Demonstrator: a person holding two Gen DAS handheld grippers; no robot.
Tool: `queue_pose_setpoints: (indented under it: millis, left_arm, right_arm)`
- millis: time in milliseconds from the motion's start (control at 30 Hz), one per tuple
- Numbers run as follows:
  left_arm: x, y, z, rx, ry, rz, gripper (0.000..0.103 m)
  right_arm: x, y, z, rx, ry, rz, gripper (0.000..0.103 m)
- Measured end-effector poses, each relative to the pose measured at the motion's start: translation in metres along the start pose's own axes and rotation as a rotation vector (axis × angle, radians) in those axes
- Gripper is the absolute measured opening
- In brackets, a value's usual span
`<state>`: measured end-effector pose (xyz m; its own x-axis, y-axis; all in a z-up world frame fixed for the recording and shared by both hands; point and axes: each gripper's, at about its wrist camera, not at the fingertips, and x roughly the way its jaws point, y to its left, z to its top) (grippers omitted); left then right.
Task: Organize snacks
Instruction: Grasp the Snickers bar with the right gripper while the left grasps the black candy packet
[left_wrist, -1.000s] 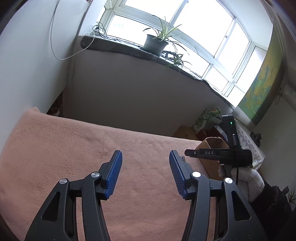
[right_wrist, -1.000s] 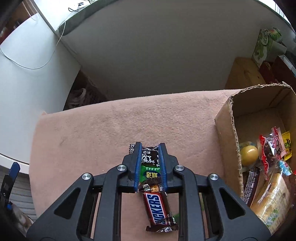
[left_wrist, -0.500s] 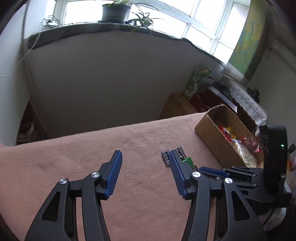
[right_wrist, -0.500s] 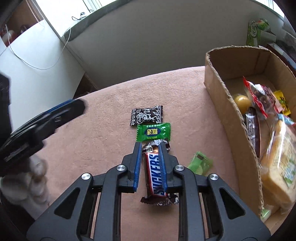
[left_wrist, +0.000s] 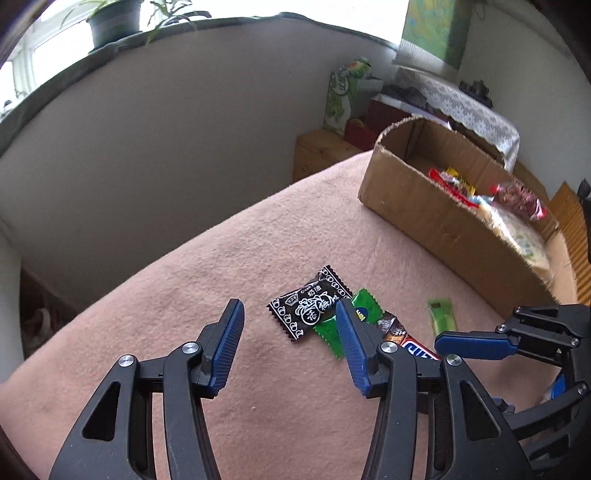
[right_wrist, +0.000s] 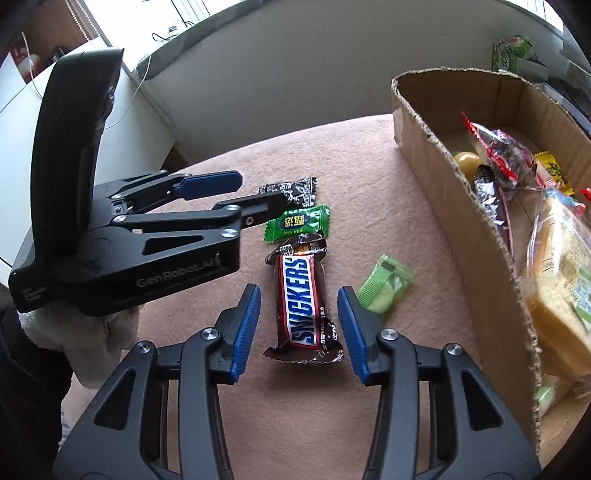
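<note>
The Snickers bar lies flat on the pink blanket, lower centre of the right wrist view, long axis running straight between the right gripper's pads, whose jaws have just been opening and don't touch it. The left gripper, half open and empty, hovers by the black candy. Loose count: one Snickers, one black candy, one green candy, one pale green packet, plus one cardboard box.

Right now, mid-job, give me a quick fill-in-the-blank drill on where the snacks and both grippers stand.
1. The Snickers bar lies between the open jaws of the ____ gripper.
2. The green candy lies between the Snickers bar and the ____ candy.
3. The remaining snacks sit in the ____ box.
4. The left gripper holds ____.

Missing words: right; black; cardboard; nothing
</note>
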<state>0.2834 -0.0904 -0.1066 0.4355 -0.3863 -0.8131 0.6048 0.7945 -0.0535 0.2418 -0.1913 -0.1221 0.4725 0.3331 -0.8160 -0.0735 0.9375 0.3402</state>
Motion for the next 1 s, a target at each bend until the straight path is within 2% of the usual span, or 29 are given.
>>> queue_pose_setpoints:
  millis: [167, 367, 467, 600, 667, 700, 767, 1000]
  left_arm:
    - [0.008, -0.003, 0.000, 0.029, 0.022, 0.042, 0.049]
    - [0.015, -0.007, 0.003, 0.036, 0.011, 0.045, 0.049]
    - [0.016, -0.005, 0.003, 0.024, -0.005, 0.036, 0.043]
    - [0.016, -0.001, 0.003, 0.002, -0.018, 0.044, 0.028]
    - [0.014, 0.001, 0.001, -0.007, -0.020, 0.047, 0.026]
    - [0.013, 0.003, 0.001, -0.012, -0.021, 0.045, 0.026]
    - [0.012, 0.003, -0.002, -0.012, -0.023, 0.050, 0.025]
    - [0.003, 0.006, -0.014, -0.035, -0.025, 0.070, 0.025]
  right_arm:
    - [0.002, 0.004, -0.001, -0.017, -0.013, -0.009, 0.045]
    - [0.000, 0.013, -0.012, -0.048, -0.019, -0.024, 0.045]
    - [0.002, 0.016, -0.012, -0.052, -0.020, -0.024, 0.045]
    - [0.003, 0.025, -0.015, -0.067, -0.023, -0.039, 0.045]
    - [0.005, 0.031, -0.014, -0.082, -0.027, -0.055, 0.044]
    - [0.004, 0.029, -0.013, -0.092, -0.030, -0.065, 0.042]
    - [0.004, 0.033, -0.012, -0.113, -0.043, -0.098, 0.032]
    - [0.005, 0.039, -0.017, -0.141, -0.061, -0.125, 0.030]
